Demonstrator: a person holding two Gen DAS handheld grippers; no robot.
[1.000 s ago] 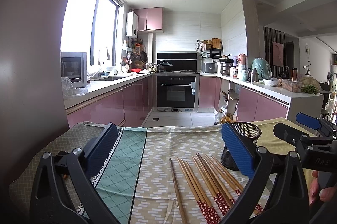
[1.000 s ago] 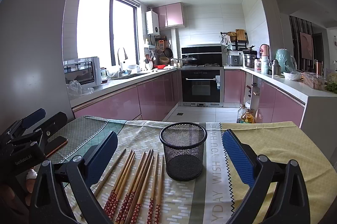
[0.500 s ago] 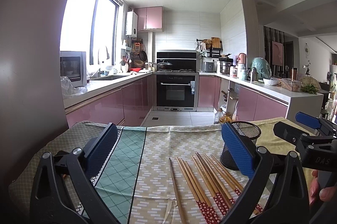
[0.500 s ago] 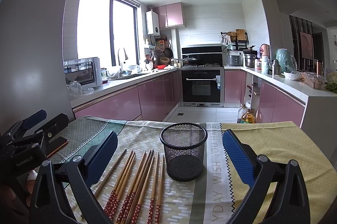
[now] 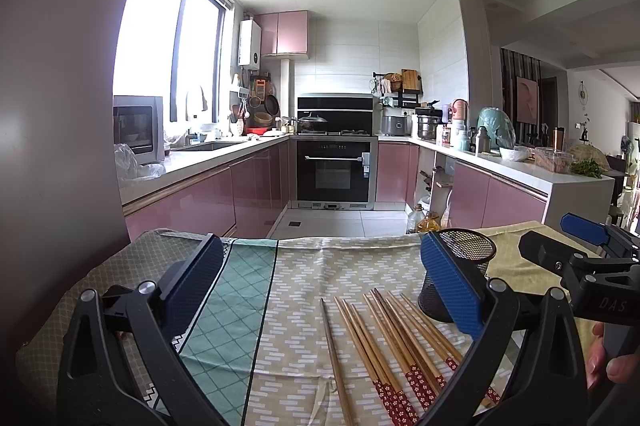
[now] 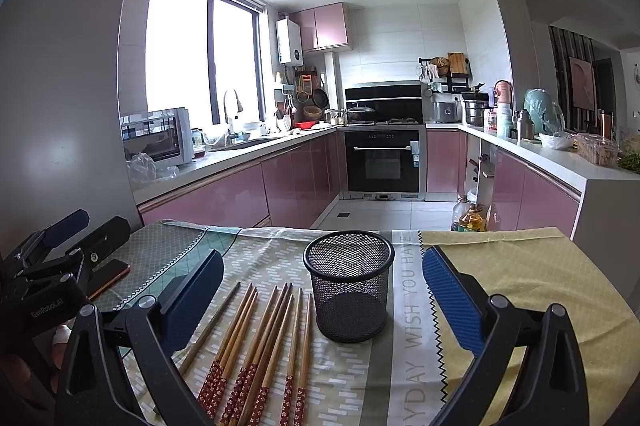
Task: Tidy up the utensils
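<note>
Several wooden chopsticks (image 5: 384, 338) with red patterned ends lie side by side on the tablecloth; they also show in the right wrist view (image 6: 260, 342). A black mesh cup (image 6: 347, 292) stands upright and empty just right of them, partly hidden behind a finger in the left wrist view (image 5: 464, 266). My left gripper (image 5: 320, 290) is open and empty above the cloth, left of the chopsticks. My right gripper (image 6: 324, 298) is open and empty, with the cup between its fingers' line of sight.
The table wears a patchwork cloth (image 6: 520, 274) in green, beige and yellow. A phone (image 6: 110, 276) lies at the left edge. The right gripper shows at the right in the left wrist view (image 5: 588, 258). Kitchen counters and an oven (image 5: 334, 165) stand beyond the table.
</note>
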